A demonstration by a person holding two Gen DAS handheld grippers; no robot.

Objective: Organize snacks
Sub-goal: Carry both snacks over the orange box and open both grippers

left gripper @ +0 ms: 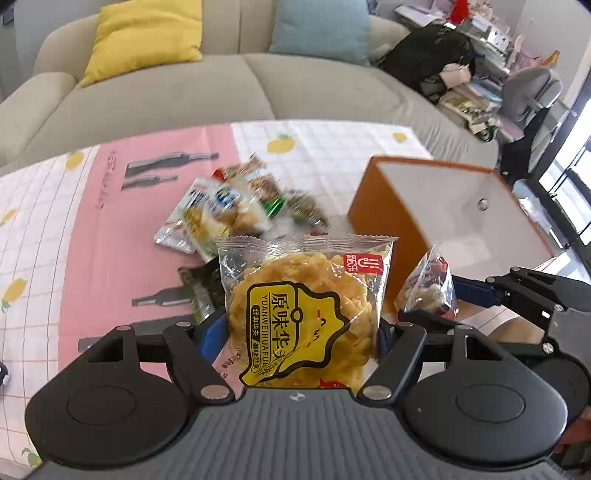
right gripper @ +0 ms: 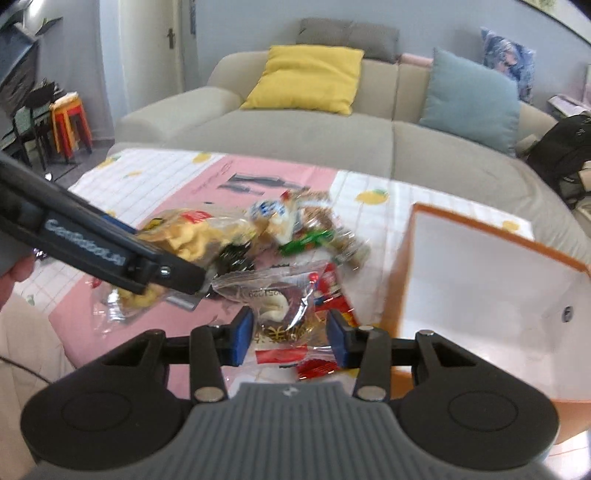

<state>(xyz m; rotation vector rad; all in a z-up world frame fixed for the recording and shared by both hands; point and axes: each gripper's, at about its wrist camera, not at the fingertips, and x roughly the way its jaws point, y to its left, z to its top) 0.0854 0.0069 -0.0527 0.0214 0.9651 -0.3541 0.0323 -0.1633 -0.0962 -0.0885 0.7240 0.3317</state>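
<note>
My left gripper (left gripper: pixel 301 332) is shut on a clear packet of yellow crisp cakes (left gripper: pixel 304 310), held above the table. It shows in the right wrist view (right gripper: pixel 192 236) too, with the left gripper arm (right gripper: pixel 92 243) across it. My right gripper (right gripper: pixel 291 332) is shut on a clear packet of a brown and white snack (right gripper: pixel 284 306), which also shows in the left wrist view (left gripper: pixel 430 284). A pile of loose snack packets (left gripper: pixel 236 206) lies mid-table. An orange box (left gripper: pixel 454 206) with a white inside stands open to the right.
The table has a pink and white lemon-print cloth (left gripper: pixel 110 221). A beige sofa (left gripper: pixel 184 92) with a yellow cushion (left gripper: pixel 147 33) and a blue cushion (left gripper: pixel 321 29) stands behind. A black bag (left gripper: pixel 428 51) and clutter are at far right.
</note>
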